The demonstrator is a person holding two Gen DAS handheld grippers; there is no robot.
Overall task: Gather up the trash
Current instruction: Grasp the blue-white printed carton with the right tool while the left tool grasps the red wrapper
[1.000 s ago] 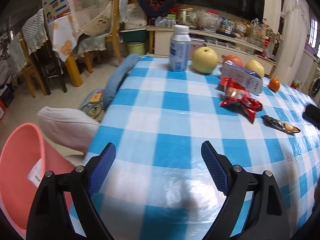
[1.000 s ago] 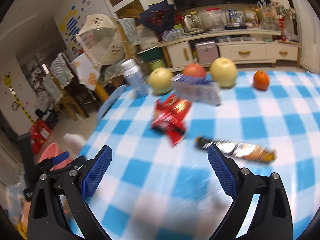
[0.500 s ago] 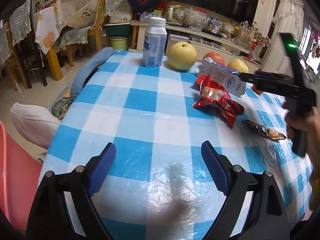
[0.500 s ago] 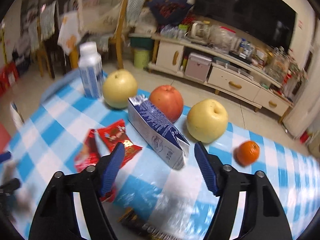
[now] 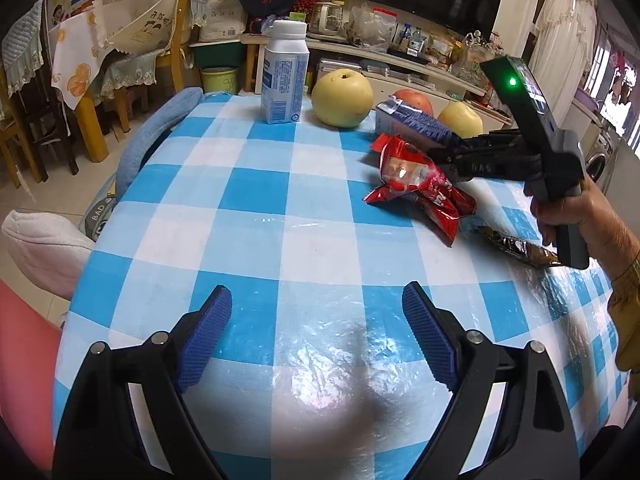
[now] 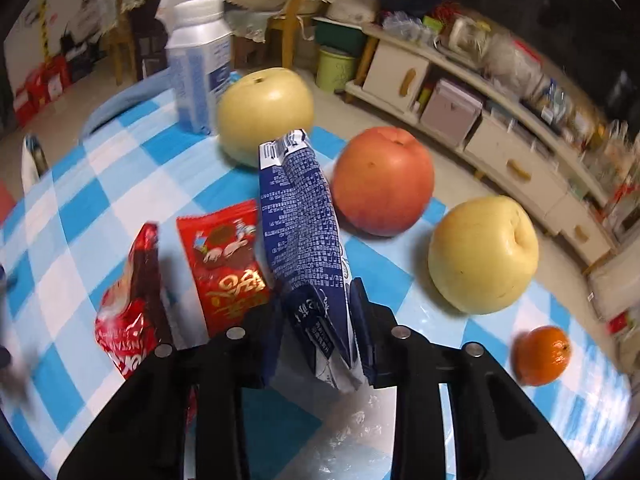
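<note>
Trash is lying across the blue-and-white checked table (image 5: 256, 240). In the left wrist view, the left gripper (image 5: 316, 338) is hovering low over the near part of the cloth with its blue pads spread wide and nothing between them. A red snack wrapper (image 5: 416, 184) is sitting right of centre, and a dark foil wrapper (image 5: 516, 246) is lying nearer the right edge. Behind the red wrapper, a blue milk carton (image 5: 416, 122) is lying on its side, and the right gripper (image 5: 450, 156), carried by the right hand (image 5: 576, 216), is reaching in at its near end. A white bottle (image 5: 285, 76) is standing upright at the far edge beside a yellow pear (image 5: 342, 98).

In the right wrist view, the right gripper (image 6: 318, 332) is pinching the crumpled near end of the milk carton (image 6: 298, 220) between its pads. The red snack wrapper (image 6: 224, 268) is lying just left of the carton, touching it. A red apple (image 6: 382, 182) is sitting just right of the carton, with a second yellow pear (image 6: 482, 254) and a small orange (image 6: 542, 354) farther right.
</note>
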